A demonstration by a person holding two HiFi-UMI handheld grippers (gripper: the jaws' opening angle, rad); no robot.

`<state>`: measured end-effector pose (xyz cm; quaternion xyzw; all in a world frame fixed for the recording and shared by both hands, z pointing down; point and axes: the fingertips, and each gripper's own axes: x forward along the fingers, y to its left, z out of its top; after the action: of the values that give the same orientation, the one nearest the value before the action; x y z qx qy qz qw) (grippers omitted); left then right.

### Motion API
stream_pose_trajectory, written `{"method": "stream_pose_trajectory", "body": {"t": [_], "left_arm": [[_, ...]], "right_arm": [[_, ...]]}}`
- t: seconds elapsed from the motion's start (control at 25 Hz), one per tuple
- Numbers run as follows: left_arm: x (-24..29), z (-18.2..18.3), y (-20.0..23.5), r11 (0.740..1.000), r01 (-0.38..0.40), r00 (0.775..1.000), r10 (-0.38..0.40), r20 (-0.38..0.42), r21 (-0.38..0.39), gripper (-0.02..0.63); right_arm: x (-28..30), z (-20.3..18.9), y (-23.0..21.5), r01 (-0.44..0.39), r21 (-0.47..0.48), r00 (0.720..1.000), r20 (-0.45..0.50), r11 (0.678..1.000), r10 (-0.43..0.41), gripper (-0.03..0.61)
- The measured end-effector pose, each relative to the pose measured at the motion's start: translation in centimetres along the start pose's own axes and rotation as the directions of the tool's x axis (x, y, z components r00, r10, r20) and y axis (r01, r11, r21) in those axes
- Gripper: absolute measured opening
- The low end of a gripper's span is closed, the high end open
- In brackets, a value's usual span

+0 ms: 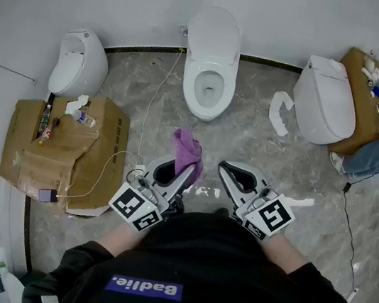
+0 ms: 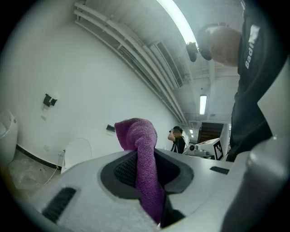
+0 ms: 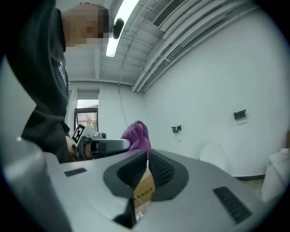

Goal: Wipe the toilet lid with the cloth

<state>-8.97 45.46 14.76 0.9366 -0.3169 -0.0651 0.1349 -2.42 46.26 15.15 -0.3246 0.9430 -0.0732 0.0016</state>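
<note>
My left gripper (image 1: pixel 180 171) pinches the purple terry cloth (image 2: pixel 138 136), well short of the raised white toilet lid (image 1: pixel 214 33) far ahead. My right gripper (image 3: pixel 147 158) is closed, empty. Rubbing could tug that narrow fold free.

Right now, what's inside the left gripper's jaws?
A purple cloth, pinched between the jaws of the left gripper, with its top bunched up above them. Its lower end runs down into the gripper body, so how much is tucked in there can't be seen.
</note>
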Motion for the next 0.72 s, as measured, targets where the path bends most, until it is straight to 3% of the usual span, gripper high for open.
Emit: {"method": "stream_pose_trajectory", "body": {"t": [0.44,0.72], "left_arm": [[1.2,-0.3,-0.3,1.000,-0.016,1.000,0.016,-0.006,0.003,0.084],[2.0,-0.5,-0.8,0.996,-0.082,0.997,0.082,0.009,0.022,0.084]], "right_arm": [[-0.3,-0.1,-1.1,-0.024,0.006,1.000,0.000,1.000,0.024,0.034],[-1.5,-0.3,-2.2,-0.069,0.007,0.998,0.009,0.998,0.069,0.035]]}}
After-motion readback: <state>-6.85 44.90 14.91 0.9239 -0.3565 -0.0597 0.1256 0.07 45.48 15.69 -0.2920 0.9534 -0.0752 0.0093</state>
